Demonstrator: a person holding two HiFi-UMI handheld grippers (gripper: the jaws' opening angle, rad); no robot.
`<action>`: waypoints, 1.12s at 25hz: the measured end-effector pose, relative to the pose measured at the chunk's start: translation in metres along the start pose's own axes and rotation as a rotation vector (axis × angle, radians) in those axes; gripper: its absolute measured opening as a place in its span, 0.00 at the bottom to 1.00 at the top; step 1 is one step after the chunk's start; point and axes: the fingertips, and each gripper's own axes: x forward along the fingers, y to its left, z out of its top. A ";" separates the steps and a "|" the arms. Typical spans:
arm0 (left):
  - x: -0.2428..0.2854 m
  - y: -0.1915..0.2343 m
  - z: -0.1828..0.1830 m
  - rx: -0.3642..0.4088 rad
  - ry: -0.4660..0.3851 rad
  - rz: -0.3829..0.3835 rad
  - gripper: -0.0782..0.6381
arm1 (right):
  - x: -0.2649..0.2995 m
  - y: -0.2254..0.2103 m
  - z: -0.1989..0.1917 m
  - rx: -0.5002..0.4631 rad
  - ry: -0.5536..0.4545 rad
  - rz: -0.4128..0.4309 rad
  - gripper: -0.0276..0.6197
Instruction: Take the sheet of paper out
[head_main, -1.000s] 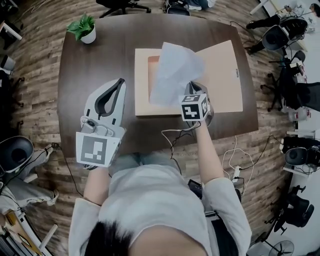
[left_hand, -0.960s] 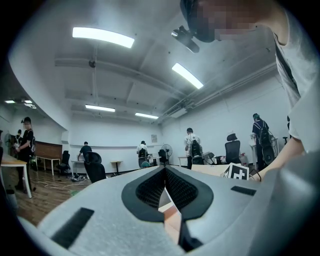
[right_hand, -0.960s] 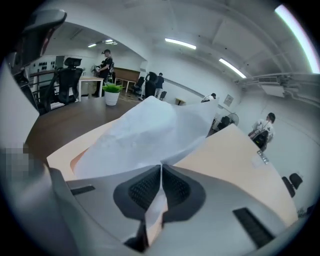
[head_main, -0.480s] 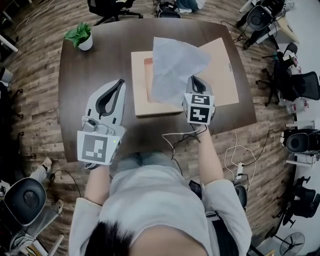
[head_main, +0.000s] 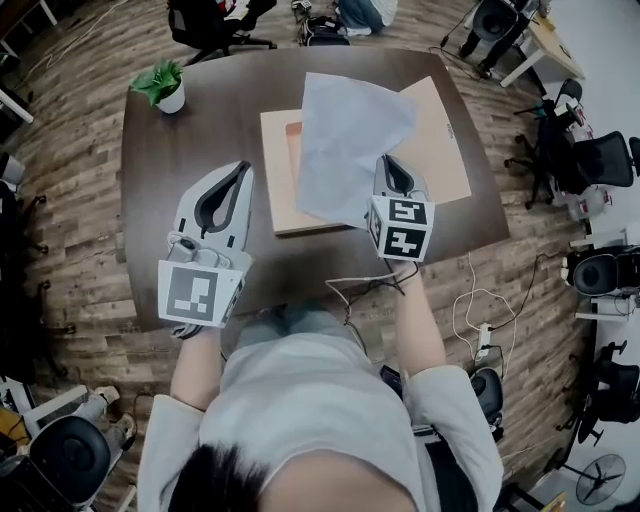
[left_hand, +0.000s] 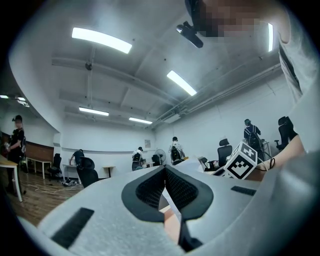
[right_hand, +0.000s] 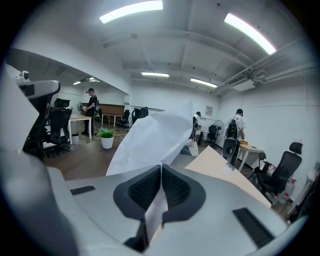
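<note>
**Head view:** The right gripper (head_main: 388, 170) has its fingers closed on the lower edge of the sheet of paper (head_main: 345, 140). The sheet stands raised above the open folder (head_main: 445, 140) on the table (head_main: 190, 140) and partly hides the fingertips. The left gripper (head_main: 243, 170) sits beside the folder, apart from it.

**Left gripper view:** The fingers meet at the tips with nothing clamped between them. The gripper body hides the table.

**Right gripper view:** The pads press on the sheet's edge. The sheet curls upward ahead and blocks part of the room. A folder flap lies to the right, and a potted plant (right_hand: 106, 138) stands far left.
</note>
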 end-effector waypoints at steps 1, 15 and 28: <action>-0.001 0.000 0.001 0.002 -0.003 -0.004 0.10 | -0.004 0.001 0.002 0.004 -0.009 -0.001 0.07; -0.014 0.004 0.012 0.003 -0.040 -0.024 0.10 | -0.054 0.007 0.030 0.051 -0.125 -0.028 0.07; -0.017 -0.001 0.018 -0.008 -0.058 -0.058 0.10 | -0.091 0.009 0.039 0.069 -0.207 -0.059 0.07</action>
